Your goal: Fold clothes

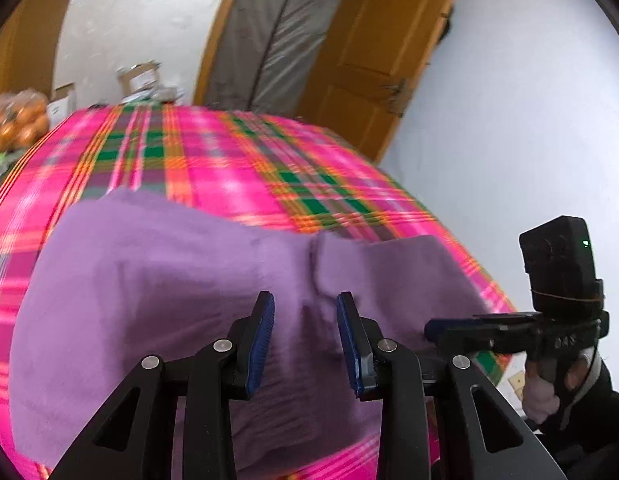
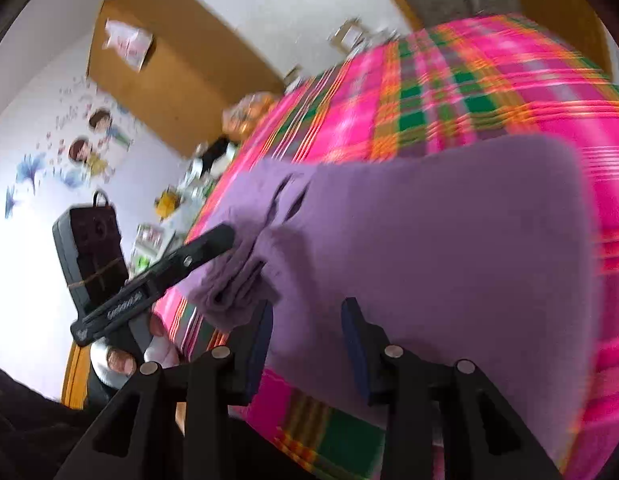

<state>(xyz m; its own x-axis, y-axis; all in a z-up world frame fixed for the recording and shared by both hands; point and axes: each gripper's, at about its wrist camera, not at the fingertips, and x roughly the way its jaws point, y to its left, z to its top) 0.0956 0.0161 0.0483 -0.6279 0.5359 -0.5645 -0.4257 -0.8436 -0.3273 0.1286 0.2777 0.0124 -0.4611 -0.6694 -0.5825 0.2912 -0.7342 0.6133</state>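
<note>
Item: purple garment (image 2: 449, 248) on your plaid-covered bed (image 1: 213, 160), partly folded, edges still loose; left gripper (image 2: 229, 236) pinching a bunched corner, right gripper (image 2: 307, 344) jaws apart, empty.

This is a bedroom in a home, shown by a bed under a bright pink, green and orange plaid cover (image 1: 237, 160), an open orange-brown wooden door (image 1: 373, 52), cartoon children and butterfly stickers on the pale wall (image 2: 85, 148), and a brown wooden wall cabinet (image 2: 177, 68).
</note>
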